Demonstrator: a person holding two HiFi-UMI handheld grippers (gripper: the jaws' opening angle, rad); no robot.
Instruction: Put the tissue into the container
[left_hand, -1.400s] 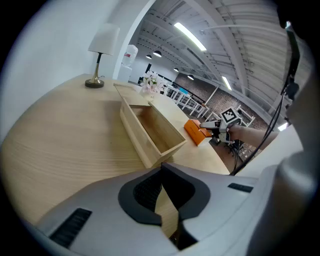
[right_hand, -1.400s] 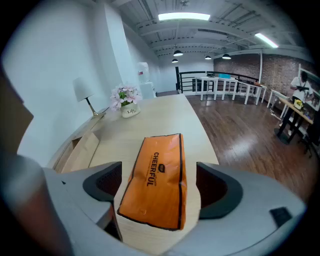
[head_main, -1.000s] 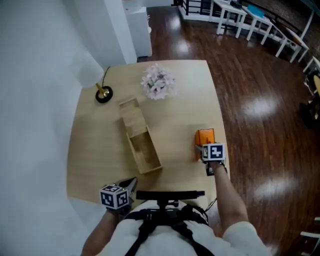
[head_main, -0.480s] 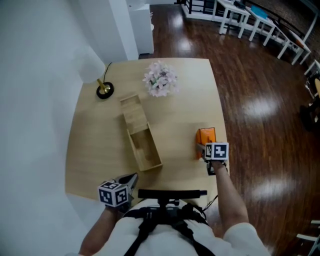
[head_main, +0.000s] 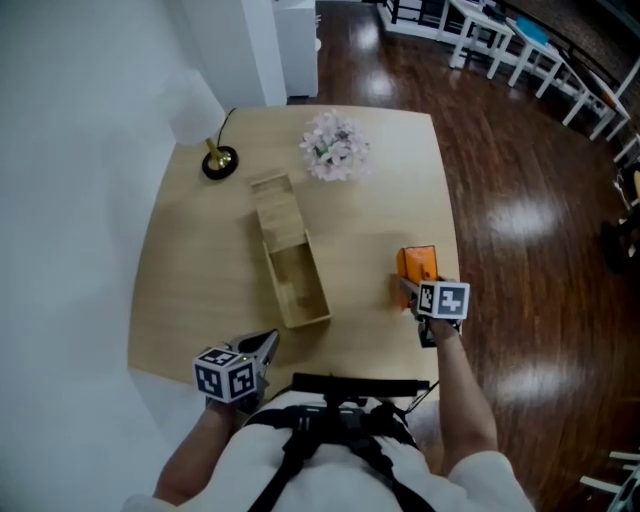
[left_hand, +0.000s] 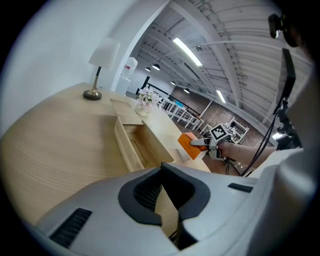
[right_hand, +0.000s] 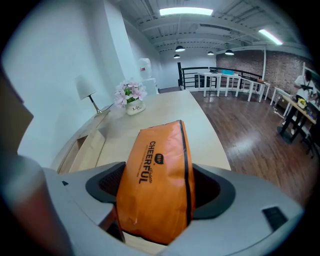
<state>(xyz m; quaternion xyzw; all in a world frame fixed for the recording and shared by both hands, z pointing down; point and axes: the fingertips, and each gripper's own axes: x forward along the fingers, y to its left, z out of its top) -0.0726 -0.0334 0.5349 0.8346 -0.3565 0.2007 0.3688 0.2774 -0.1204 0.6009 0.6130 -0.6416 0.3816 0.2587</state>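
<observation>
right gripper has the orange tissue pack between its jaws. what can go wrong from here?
1. The right gripper has just been closing its jaws on the tissue pack; its wrapper looks glossy, so it may slip or tilt.
2. The wooden container has a narrow opening beside its slid-back lid; the pack could catch on a wall.

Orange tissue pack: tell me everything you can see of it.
The tissue pack is a soft, glossy orange plastic pouch, lightly creased, with dark CHEERFUL print and a dark seam down one side. It stands tilted near the right edge of the table, between the right gripper's jaws, which have just been closing and press its sides.
</observation>
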